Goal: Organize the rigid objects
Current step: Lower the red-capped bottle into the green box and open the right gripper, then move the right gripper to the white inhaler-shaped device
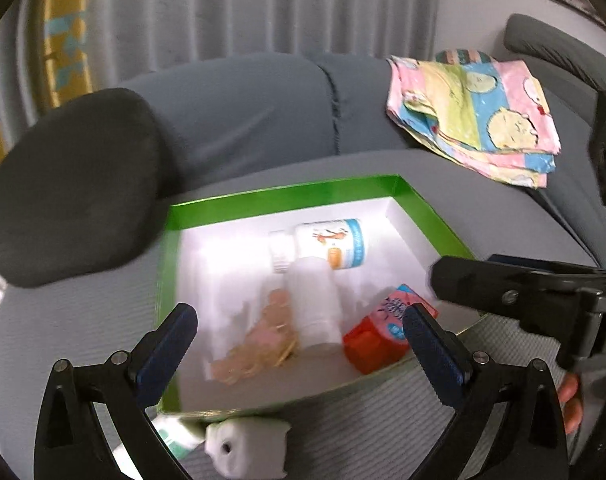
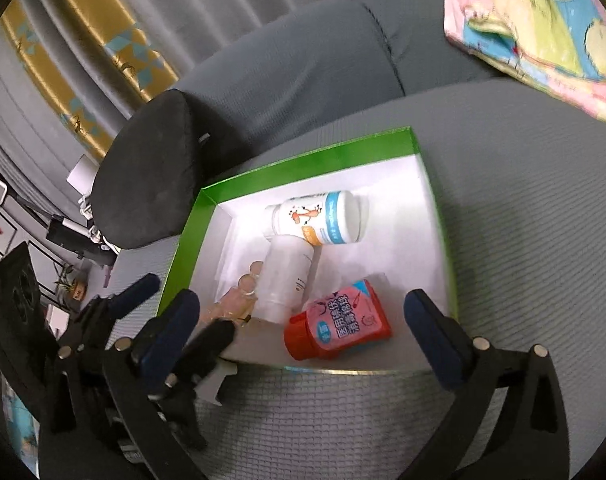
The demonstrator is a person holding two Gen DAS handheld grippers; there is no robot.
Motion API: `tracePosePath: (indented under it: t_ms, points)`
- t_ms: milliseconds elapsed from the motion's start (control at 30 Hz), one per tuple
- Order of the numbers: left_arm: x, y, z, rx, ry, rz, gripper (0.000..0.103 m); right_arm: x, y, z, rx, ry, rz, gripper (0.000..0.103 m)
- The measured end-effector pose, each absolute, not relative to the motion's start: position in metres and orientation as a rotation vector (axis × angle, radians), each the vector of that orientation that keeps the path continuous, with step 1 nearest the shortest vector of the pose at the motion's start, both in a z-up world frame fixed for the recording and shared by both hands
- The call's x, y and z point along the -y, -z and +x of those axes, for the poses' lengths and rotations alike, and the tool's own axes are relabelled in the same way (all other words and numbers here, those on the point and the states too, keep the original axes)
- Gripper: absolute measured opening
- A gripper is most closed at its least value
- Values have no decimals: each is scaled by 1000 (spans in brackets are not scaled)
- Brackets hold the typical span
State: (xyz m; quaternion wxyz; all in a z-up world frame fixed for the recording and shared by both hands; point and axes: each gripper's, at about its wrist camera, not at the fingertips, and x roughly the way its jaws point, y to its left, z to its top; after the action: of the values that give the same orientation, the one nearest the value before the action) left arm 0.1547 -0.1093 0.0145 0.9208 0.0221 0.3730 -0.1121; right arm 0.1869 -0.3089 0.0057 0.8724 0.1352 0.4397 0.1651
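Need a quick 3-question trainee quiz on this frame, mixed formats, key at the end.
1. True or false: the red-capped pink bottle stands upright in the green box.
2. Which lies farthest back in the box? A) plain white bottle B) white bottle with the blue label C) red-capped pink bottle
3. Fill in: both the left gripper and the right gripper are ____, with nothing held.

Key:
1. False, it lies on its side.
2. B.
3. Open.
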Motion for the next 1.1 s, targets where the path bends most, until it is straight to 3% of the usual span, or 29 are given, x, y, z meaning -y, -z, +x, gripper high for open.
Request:
tracePosePath:
  t_ms: [400, 1100]
  points:
    - [83, -43, 100, -679, 124, 55, 102, 302, -38, 139, -810, -319, 184, 102]
    - [48, -34, 32, -657, 71, 75, 102, 244, -32, 90, -875, -432, 160, 102]
